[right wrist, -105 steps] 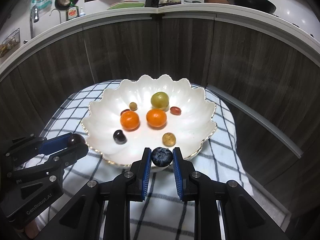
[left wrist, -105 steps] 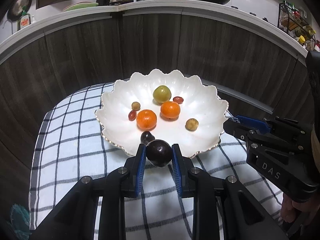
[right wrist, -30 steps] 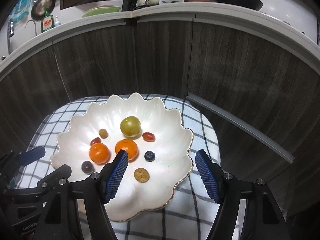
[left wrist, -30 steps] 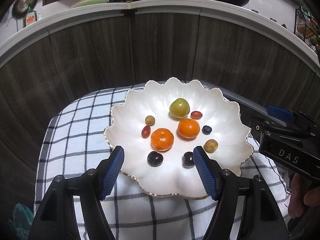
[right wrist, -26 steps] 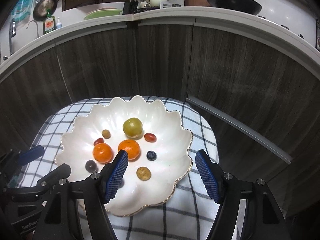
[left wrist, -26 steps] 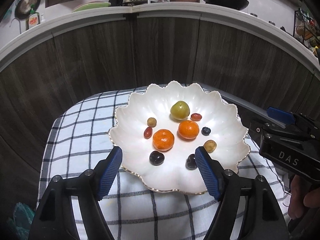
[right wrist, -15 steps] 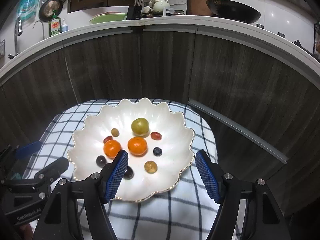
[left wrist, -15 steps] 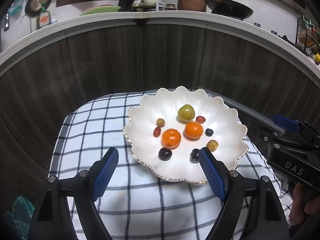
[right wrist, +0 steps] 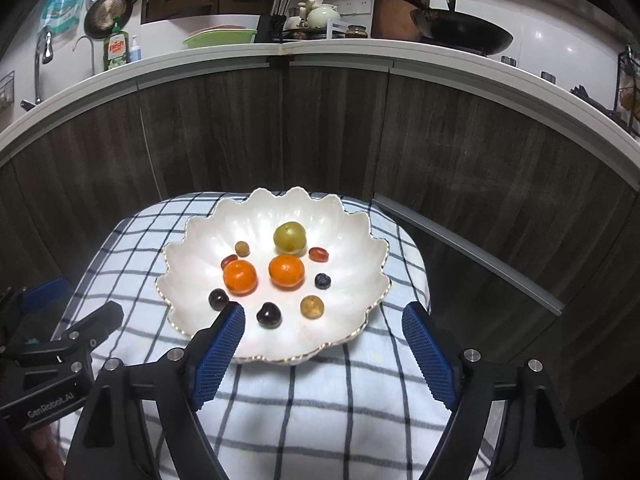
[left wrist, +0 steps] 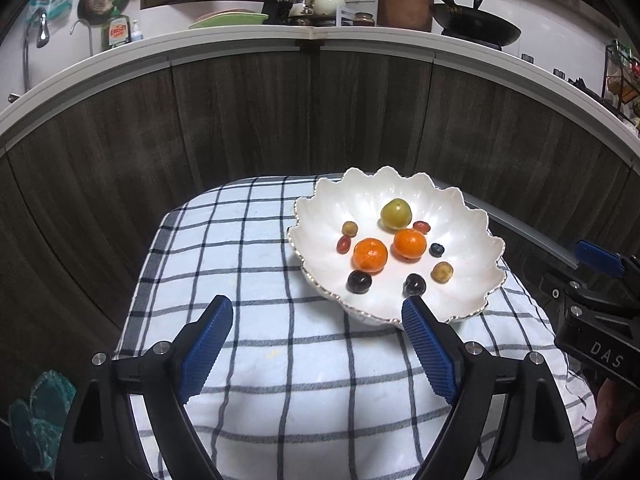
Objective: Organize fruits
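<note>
A white scalloped bowl [left wrist: 460, 220] [right wrist: 192, 256] sits on a checked cloth and holds several fruits: two oranges [left wrist: 370, 255] [right wrist: 286, 271], a green plum [left wrist: 396, 213] [right wrist: 289, 237], two dark plums [left wrist: 359, 281] [right wrist: 268, 314], a blueberry [left wrist: 437, 249] [right wrist: 322, 280] and small grapes and dates. My left gripper [left wrist: 316, 316] is open and empty, above the cloth in front of the bowl's left side. My right gripper [right wrist: 324, 322] is open and empty over the bowl's near rim.
The checked cloth [left wrist: 240, 264] covers a small table in front of dark wooden cabinet fronts [left wrist: 240, 120]. A counter above carries a wok [right wrist: 460, 32], a dish rack and a soap bottle. The other gripper shows at each view's side.
Both grippers have let go of their fruit into the bowl, opened wide and drawn back and up from the bowl. The left one has also shifted left.
</note>
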The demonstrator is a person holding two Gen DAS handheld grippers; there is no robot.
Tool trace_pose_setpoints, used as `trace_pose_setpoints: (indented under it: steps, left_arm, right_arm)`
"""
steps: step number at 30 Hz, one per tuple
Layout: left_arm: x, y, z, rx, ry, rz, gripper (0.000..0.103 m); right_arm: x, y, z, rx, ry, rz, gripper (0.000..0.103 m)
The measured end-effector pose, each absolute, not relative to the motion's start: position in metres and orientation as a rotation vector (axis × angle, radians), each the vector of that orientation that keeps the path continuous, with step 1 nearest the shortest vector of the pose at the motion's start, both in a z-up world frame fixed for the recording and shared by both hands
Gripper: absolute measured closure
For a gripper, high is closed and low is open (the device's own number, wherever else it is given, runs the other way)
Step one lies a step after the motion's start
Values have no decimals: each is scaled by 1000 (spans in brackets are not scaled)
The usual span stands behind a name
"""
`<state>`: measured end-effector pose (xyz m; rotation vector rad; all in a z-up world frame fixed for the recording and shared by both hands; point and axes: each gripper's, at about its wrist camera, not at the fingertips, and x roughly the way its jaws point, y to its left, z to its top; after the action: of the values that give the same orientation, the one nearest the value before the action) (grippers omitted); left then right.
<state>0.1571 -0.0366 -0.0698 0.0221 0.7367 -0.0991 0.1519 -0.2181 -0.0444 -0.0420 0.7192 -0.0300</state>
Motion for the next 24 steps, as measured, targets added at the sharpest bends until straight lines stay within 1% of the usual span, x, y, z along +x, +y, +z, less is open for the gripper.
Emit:
trace_pose_setpoints:
  steps: [5,12,18,21,24]
  left_arm:
    - [143,-30,-67,22,721,-84,9]
    - [121,-22,-65,31,711,-52,3]
    - [106,-19,-64,34,705,-44,1]
    - [98,-19,-64,32,703,-41,1]
    - [89,-18,-64,31,703,-34,1]
  right_arm:
    - [137,-213,-44,-47,721,-32,21]
    - [118,-209,-45,-42,718,-34,21]
    - [100,-206,-45,-29,708,-45,21]
    - [90,-205,-44,-32,696,-56,16]
    - [81,-206,-43,-32,681,-65,16]
